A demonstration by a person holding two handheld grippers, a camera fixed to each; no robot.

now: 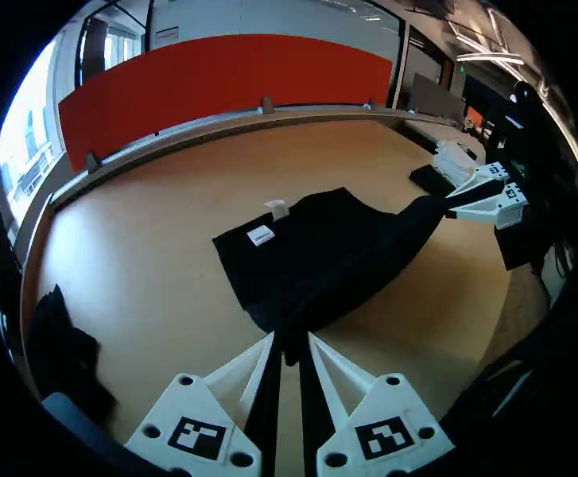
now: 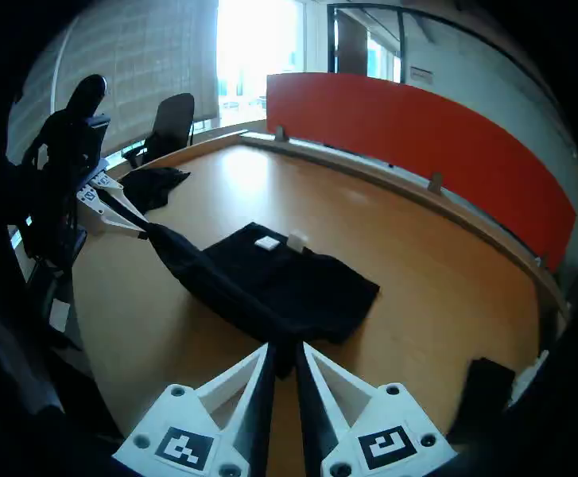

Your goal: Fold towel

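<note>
Left hand-held gripper [image 1: 291, 342]: at 6 o'clock in the left gripper view, we find its fingers almost together, pinching one corner of the black towel [image 1: 320, 246].
Where the towel lies: middle of the desk [image 1: 145, 238], partly flat on the wood, a white tag [image 1: 261, 235] at its 10 o'clock, its near edge lifted taut between two corners.
Right hand-held gripper [image 1: 453, 203]: at 3 o'clock, we find it clamped, fingers nearly closed, on the other corner.
Red partition [image 1: 225, 79]: at 12 o'clock, behind the desk.
</note>
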